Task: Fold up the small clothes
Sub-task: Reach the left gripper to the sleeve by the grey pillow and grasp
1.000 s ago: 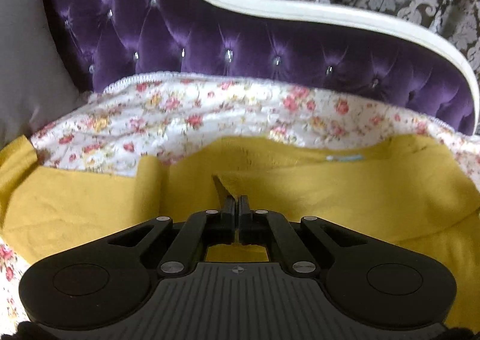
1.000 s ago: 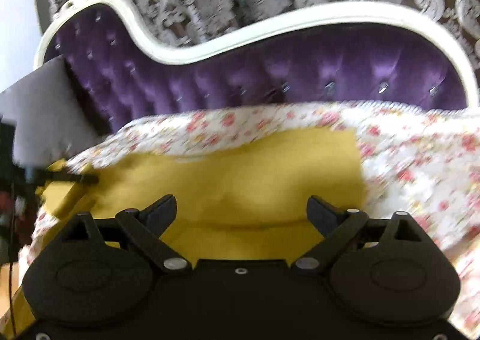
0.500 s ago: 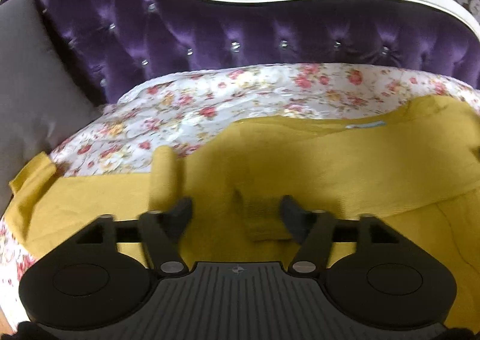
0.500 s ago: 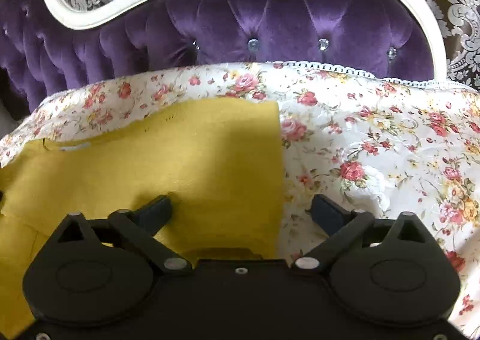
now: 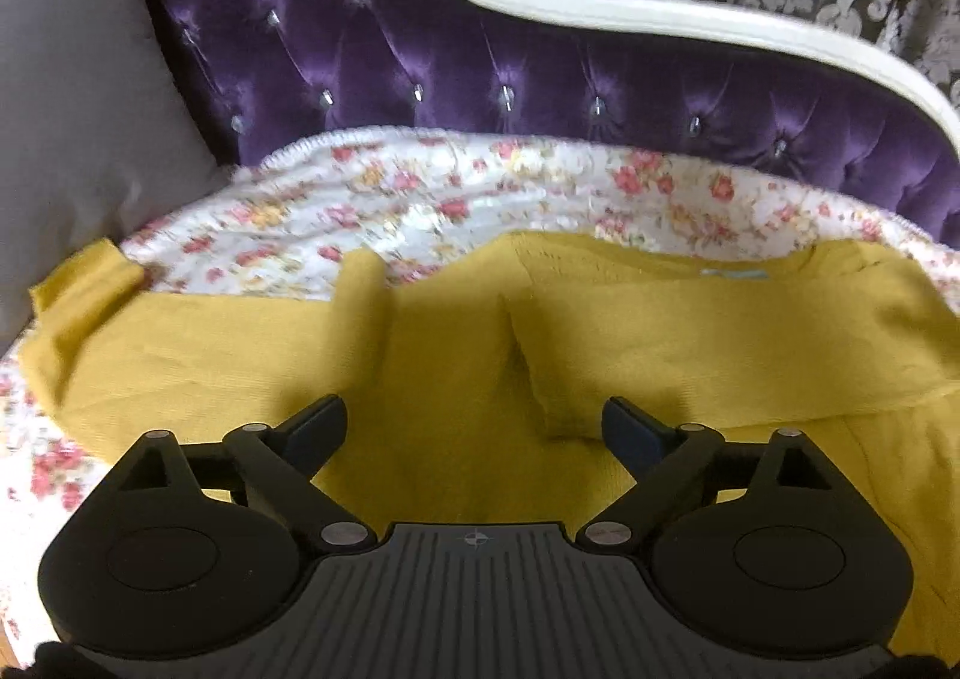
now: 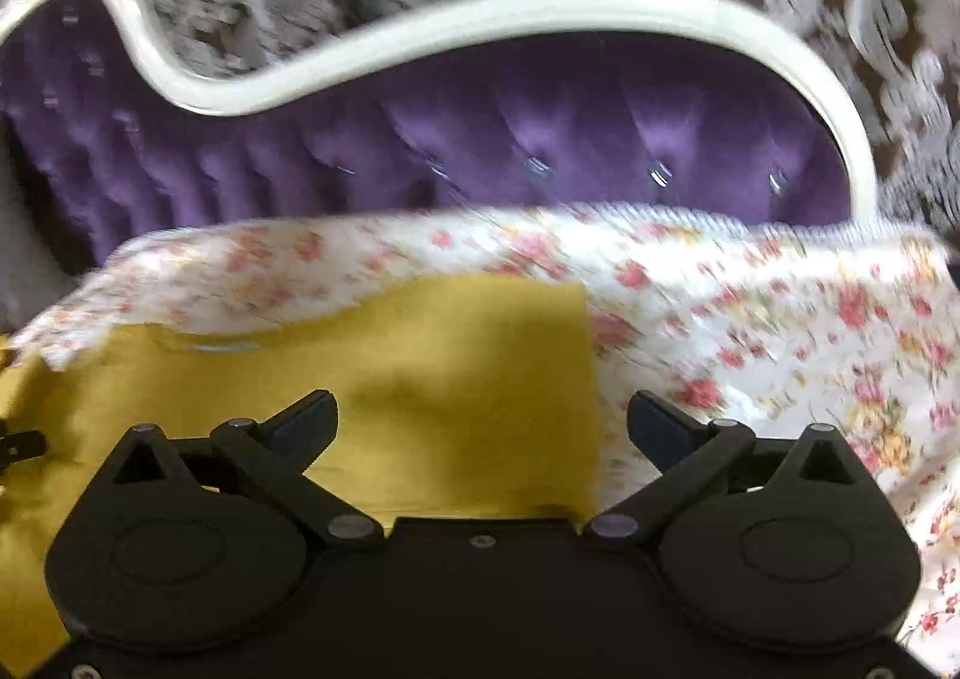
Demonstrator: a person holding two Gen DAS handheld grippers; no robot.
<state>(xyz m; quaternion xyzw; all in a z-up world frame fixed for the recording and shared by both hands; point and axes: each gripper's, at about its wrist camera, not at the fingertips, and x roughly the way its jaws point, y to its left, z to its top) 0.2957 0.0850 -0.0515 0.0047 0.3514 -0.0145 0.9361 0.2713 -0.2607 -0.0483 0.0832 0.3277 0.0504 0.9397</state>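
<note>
Here, rumpled mustard-yellow garment (image 5: 660, 331), half-folded.

Black ribbed gripper (image 5: 474, 427), silver screws

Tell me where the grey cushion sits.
Left wrist view, far left: the grey cushion leans against the purple tufted sofa back, just above the yellow garment.

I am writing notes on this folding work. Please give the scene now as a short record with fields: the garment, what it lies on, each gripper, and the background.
garment: yellow top, spread out, with creases near the middle
surface: flowered sheet under the top
left gripper: open, over the top, holding nothing
right gripper: open, over the top's right edge, holding nothing
background: purple sofa back with a white frame; grey cushion at the left
image quality: right wrist view is blurred
</note>
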